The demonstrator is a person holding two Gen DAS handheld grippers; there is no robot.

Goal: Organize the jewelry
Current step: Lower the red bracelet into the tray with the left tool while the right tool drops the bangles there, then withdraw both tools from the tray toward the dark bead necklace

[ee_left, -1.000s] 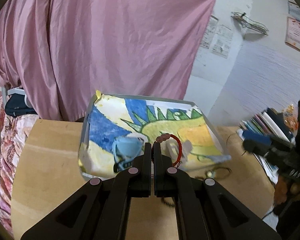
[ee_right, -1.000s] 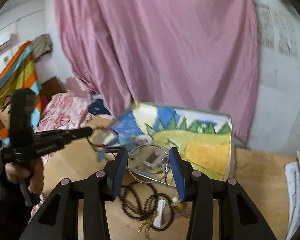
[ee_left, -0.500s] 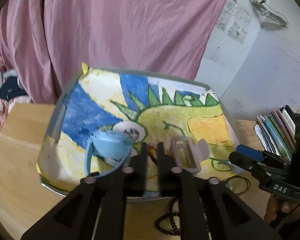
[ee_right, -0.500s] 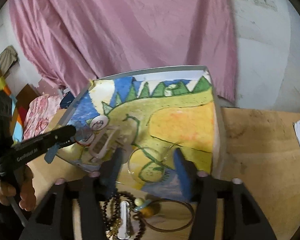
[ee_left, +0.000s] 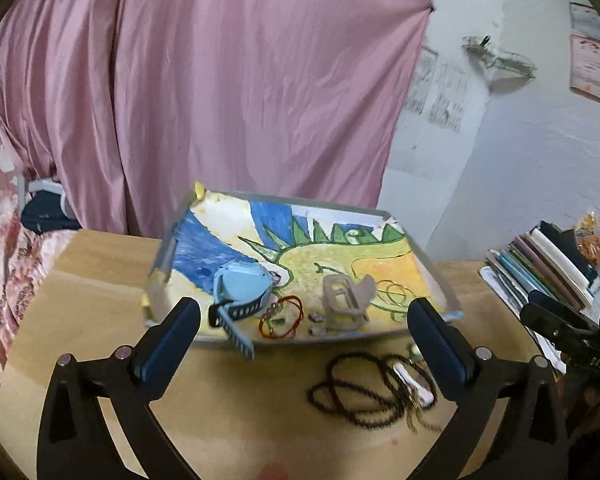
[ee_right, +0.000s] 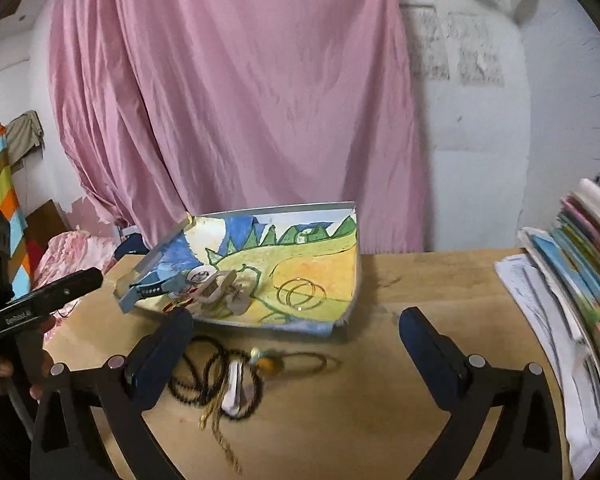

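Your left gripper (ee_left: 304, 320) and right gripper (ee_right: 296, 330) both hang wide apart and empty over the table (ee_right: 400, 280). The red bracelet (ee_left: 281, 317) and hoops (ee_left: 396, 295) sit in the tray (ee_left: 162, 258) at 12 o'clock (sorted, I'd guess), while the bead necklace (ee_right: 216, 376) waits outside, toward 7 in the right view.

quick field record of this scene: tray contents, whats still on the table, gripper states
tray: painted lining, on wooden table
in tray: blue watch, red bracelet, beige clip, gold hoops
on table: black bead necklace, brown cord loop
left gripper: open, empty
right gripper: open, empty
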